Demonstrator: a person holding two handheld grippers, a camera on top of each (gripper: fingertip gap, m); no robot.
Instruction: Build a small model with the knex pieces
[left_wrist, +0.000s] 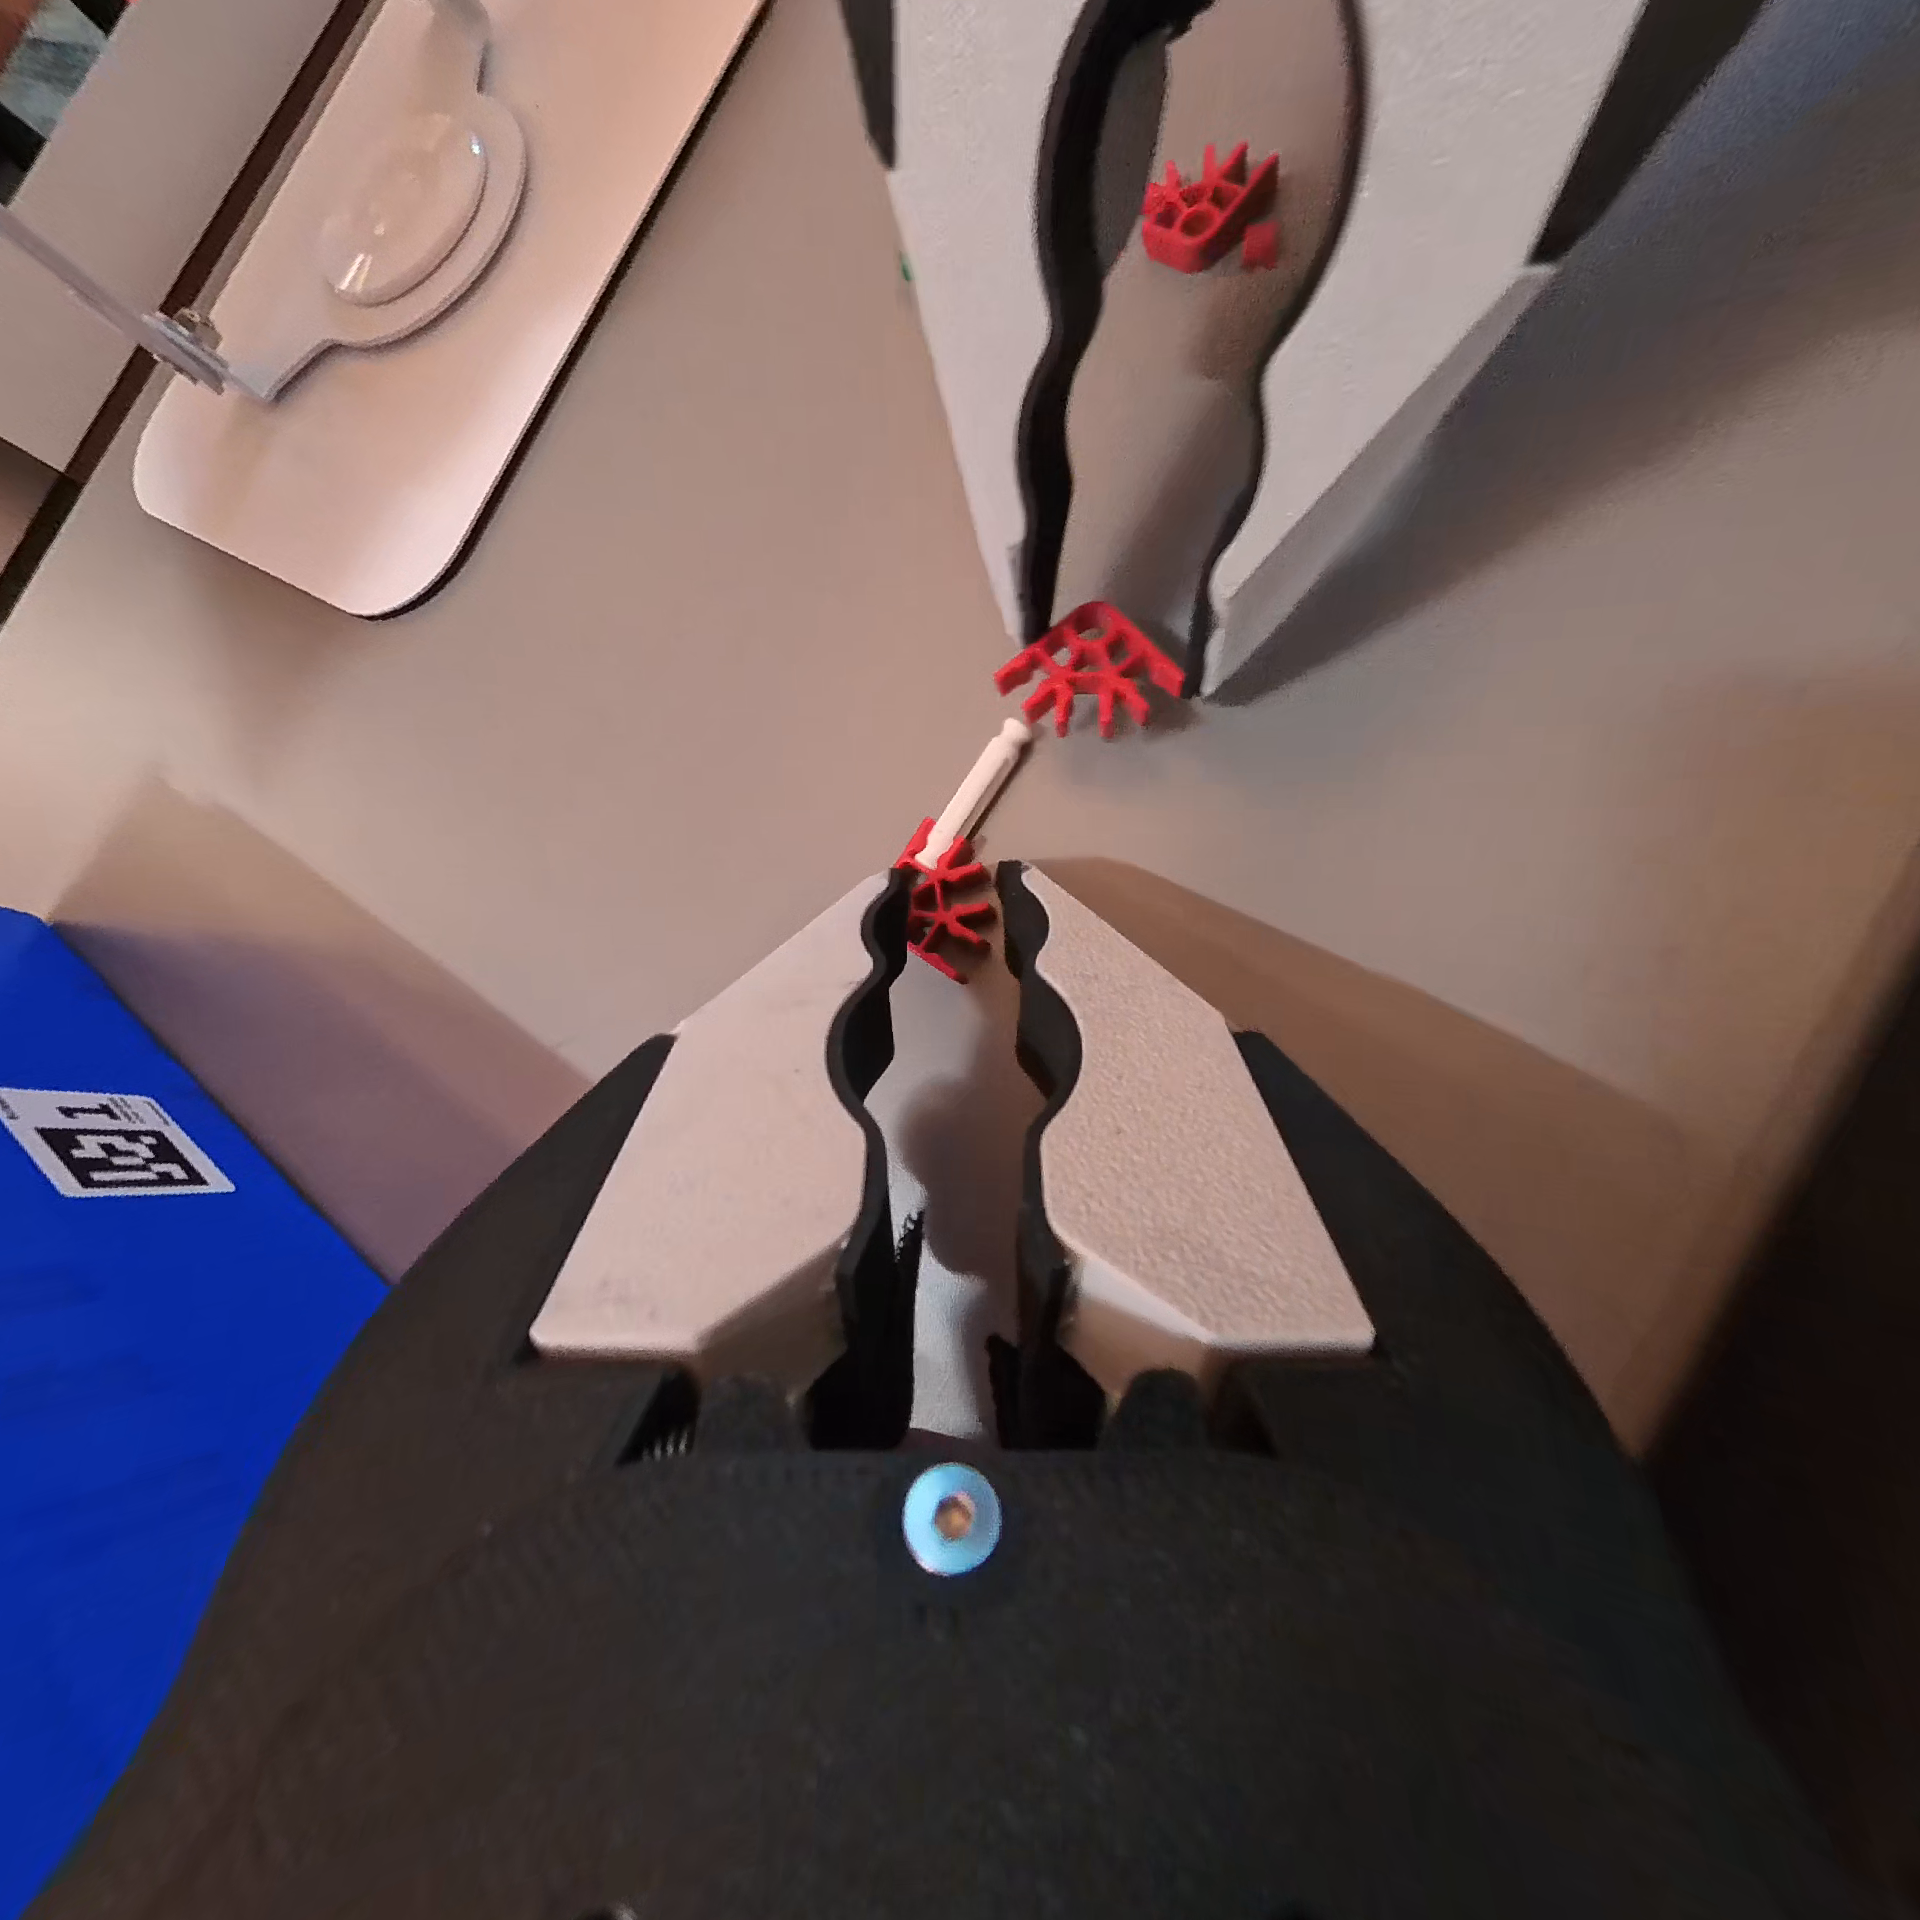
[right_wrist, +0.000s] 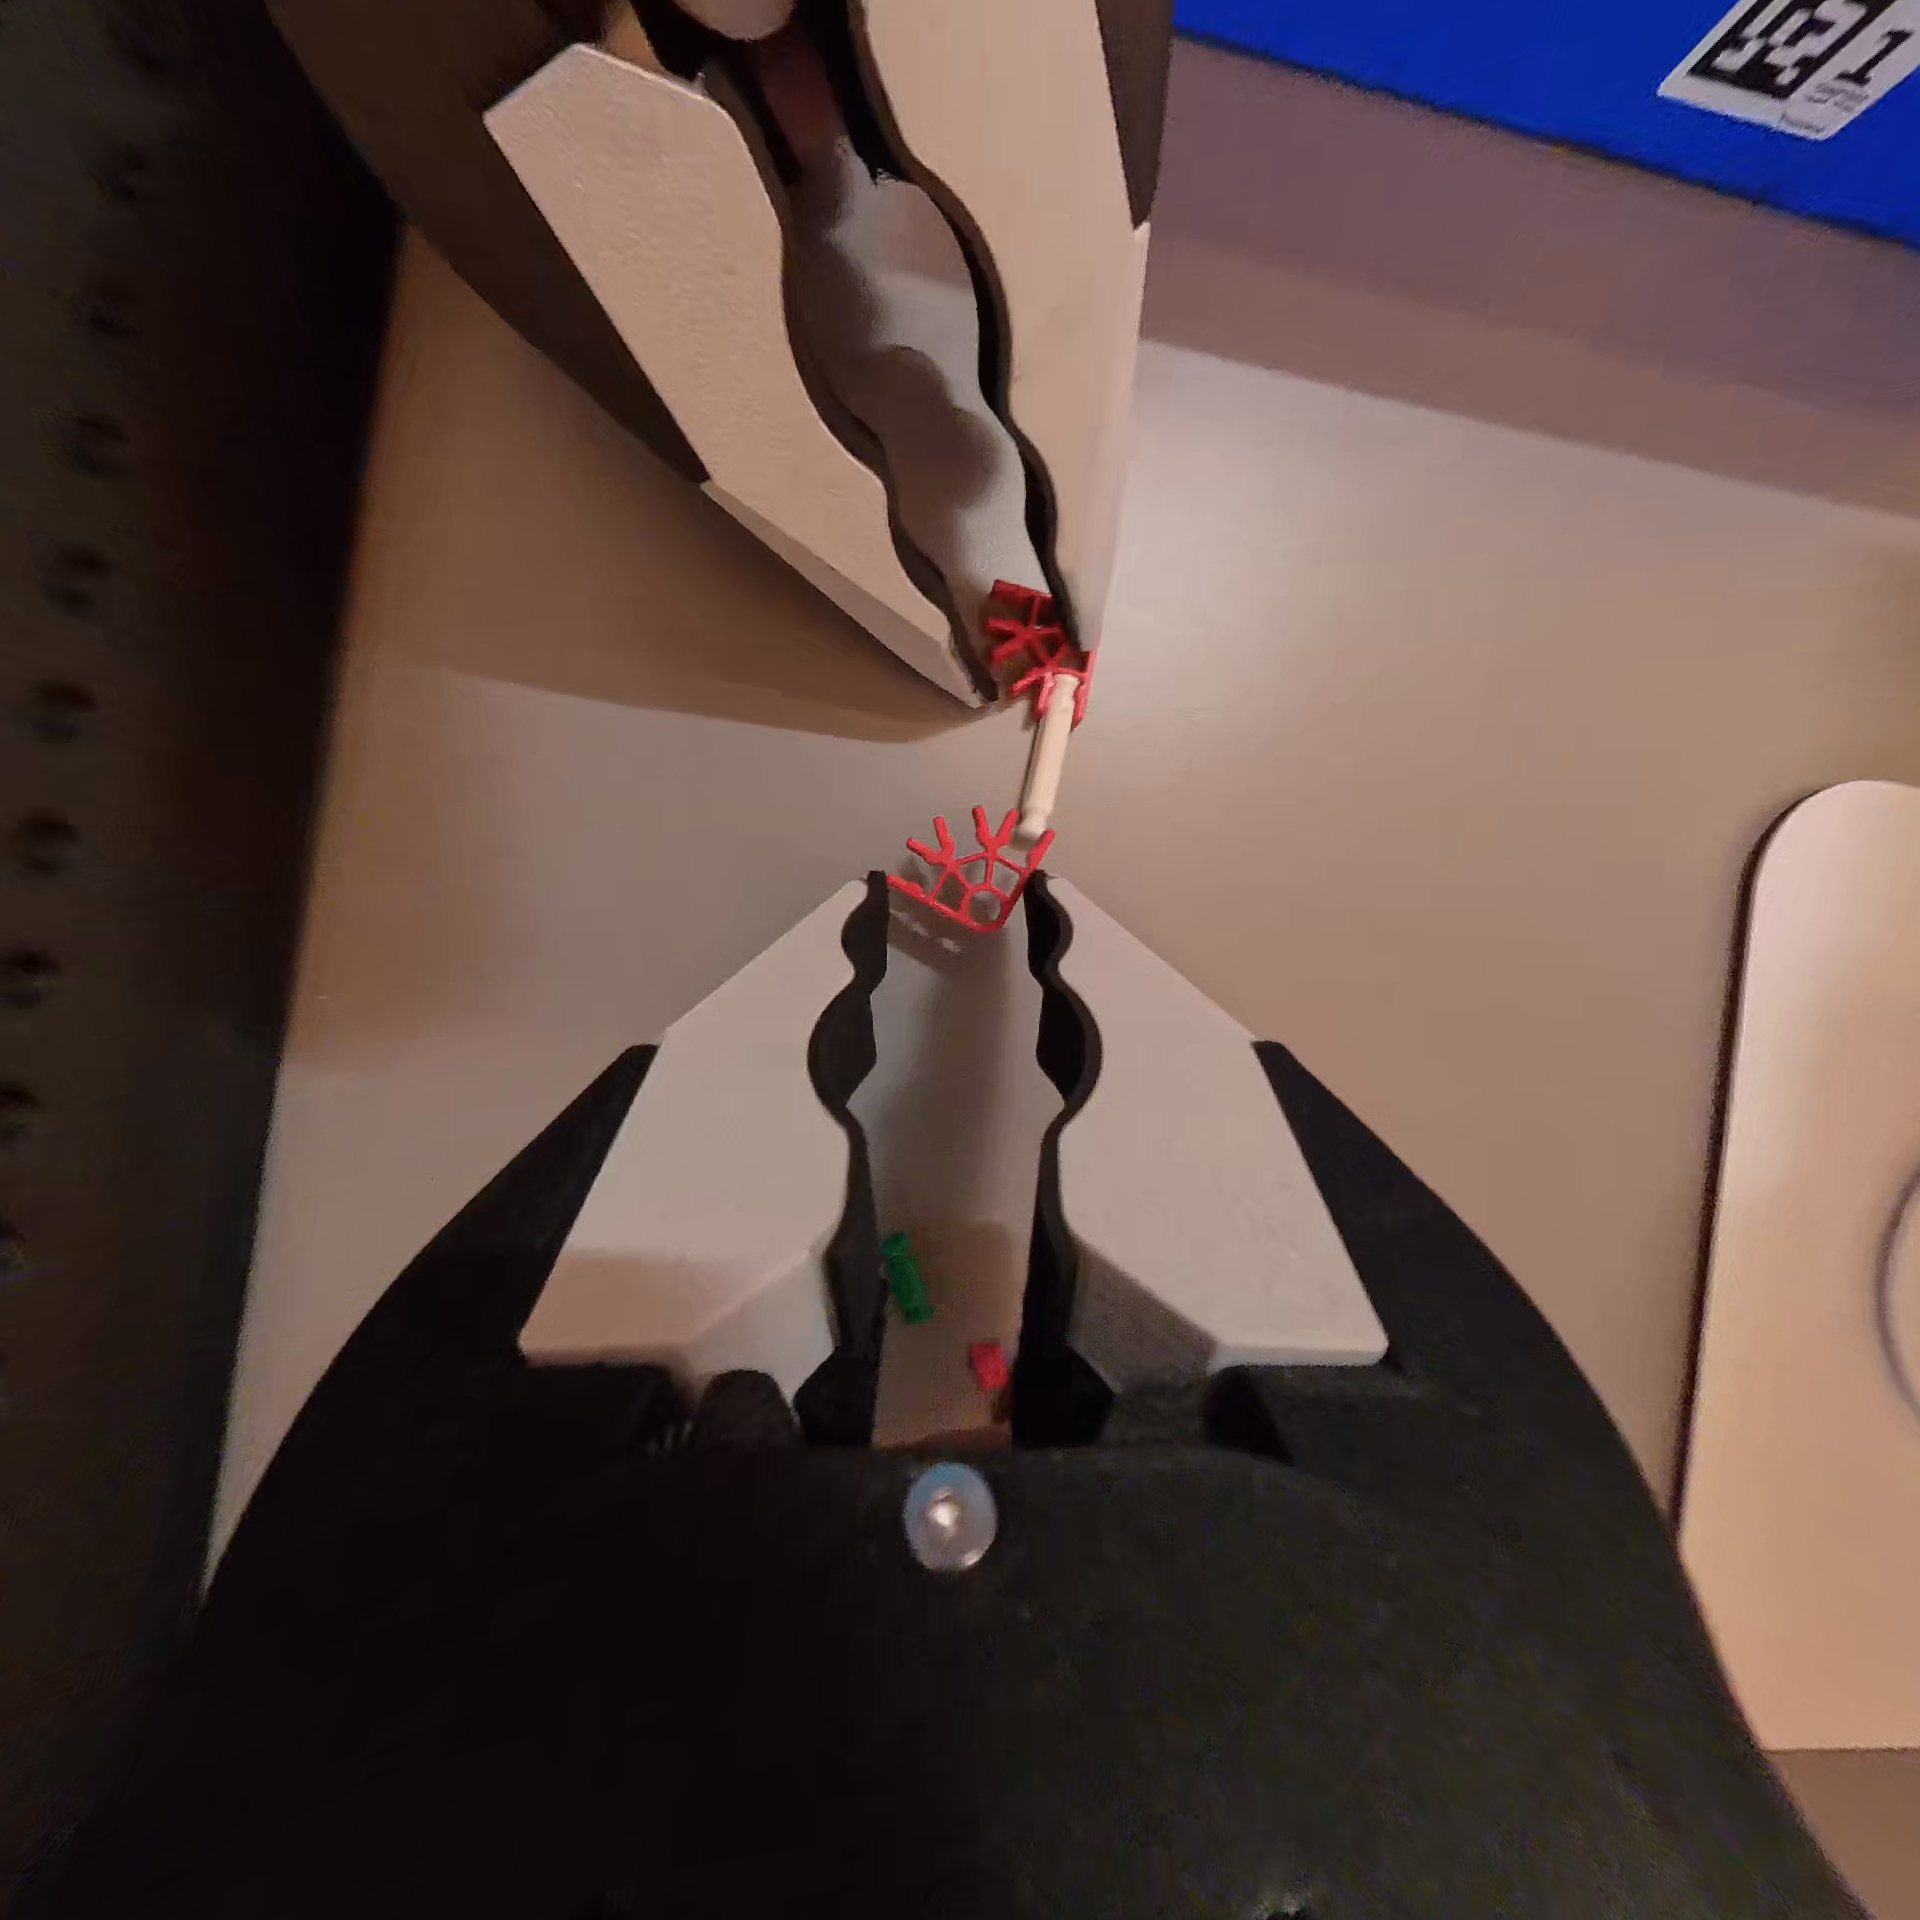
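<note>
My left gripper is shut on a red snowflake-shaped connector. A short white rod is plugged into it and points away. My right gripper is shut on a second red connector, fan-shaped. The two grippers face each other tip to tip above the beige table. The rod's free end sits at an edge slot of the right connector, touching or nearly so. The right gripper shows at the top of the left wrist view, and the left gripper at the top of the right wrist view.
A third red connector lies on the table beyond the right gripper. A green piece and a small red piece lie under it. A blue mat with a printed tag and a white board with a clear lens flank the area. Tip to tip, the grippers are about 5 centimeters apart. My right gripper's tips are some 8 centimeters from the green piece.
</note>
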